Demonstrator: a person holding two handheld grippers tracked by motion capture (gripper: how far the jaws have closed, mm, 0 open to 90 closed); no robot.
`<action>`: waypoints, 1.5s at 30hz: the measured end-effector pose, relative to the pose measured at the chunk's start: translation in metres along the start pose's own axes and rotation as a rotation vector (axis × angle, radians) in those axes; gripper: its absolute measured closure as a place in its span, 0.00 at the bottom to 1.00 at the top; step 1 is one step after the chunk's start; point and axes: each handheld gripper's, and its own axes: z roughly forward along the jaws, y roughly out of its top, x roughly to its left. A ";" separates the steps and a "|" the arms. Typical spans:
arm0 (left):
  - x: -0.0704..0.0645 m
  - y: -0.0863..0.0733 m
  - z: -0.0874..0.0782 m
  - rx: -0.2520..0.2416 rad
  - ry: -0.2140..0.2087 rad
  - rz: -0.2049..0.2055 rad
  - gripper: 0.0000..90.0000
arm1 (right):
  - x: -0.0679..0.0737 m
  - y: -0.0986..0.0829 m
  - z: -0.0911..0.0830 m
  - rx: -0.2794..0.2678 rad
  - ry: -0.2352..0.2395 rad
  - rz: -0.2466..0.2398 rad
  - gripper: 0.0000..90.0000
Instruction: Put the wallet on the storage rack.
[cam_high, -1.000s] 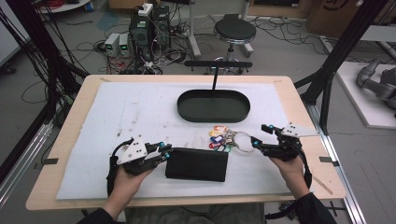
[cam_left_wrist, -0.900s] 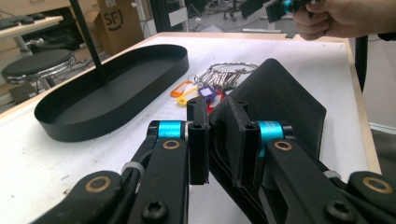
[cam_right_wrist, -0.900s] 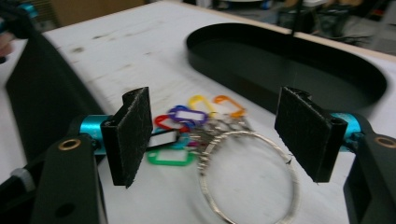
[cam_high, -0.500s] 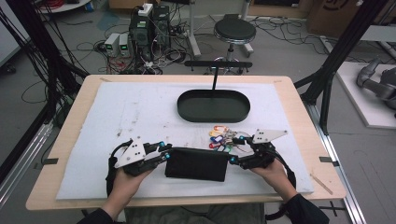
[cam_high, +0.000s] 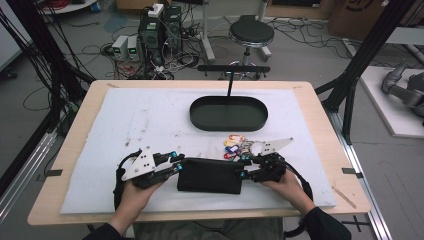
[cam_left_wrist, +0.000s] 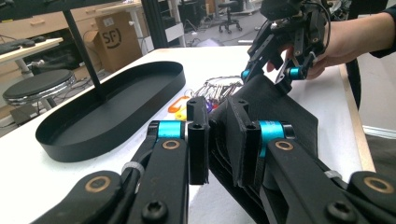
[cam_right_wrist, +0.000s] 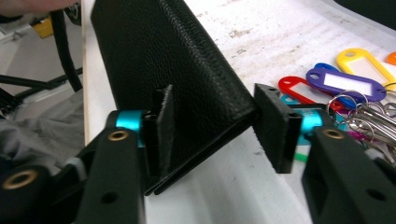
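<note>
A black leather pouch (cam_high: 207, 175) lies flat near the table's front edge. My left gripper (cam_high: 172, 162) is at its left end; in the left gripper view the jaws (cam_left_wrist: 217, 135) are shut on the pouch's edge (cam_left_wrist: 275, 107). My right gripper (cam_high: 245, 167) is at the pouch's right end. In the right gripper view that gripper (cam_right_wrist: 215, 112) stands open, with the end of the pouch (cam_right_wrist: 187, 74) between its jaws. The left pad touches a flap and the right pad sits just off the corner. A bunch of keys with coloured tags (cam_high: 235, 147) lies just behind the pouch.
A black oval tray (cam_high: 229, 115) with a T-shaped stand rises at the middle back of the white mat (cam_high: 150, 125). The keys (cam_right_wrist: 345, 84) lie close to my right gripper's outer jaw. The table's front edge is just behind both hands.
My right gripper has moved left from beside the keys to the pouch's right end, and its jaws now straddle that end. The left gripper has stayed at the pouch's left end.
</note>
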 end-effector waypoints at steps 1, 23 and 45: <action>0.000 0.000 0.000 0.001 -0.002 -0.002 0.88 | -0.001 0.000 -0.002 -0.006 0.008 0.003 0.63; 0.021 -0.019 0.021 0.121 -0.114 -0.207 0.44 | 0.009 0.005 -0.037 -0.093 -0.002 -0.206 0.87; 0.014 -0.023 0.047 0.188 -0.314 -0.125 0.81 | 0.004 0.002 -0.040 -0.089 0.024 -0.194 0.74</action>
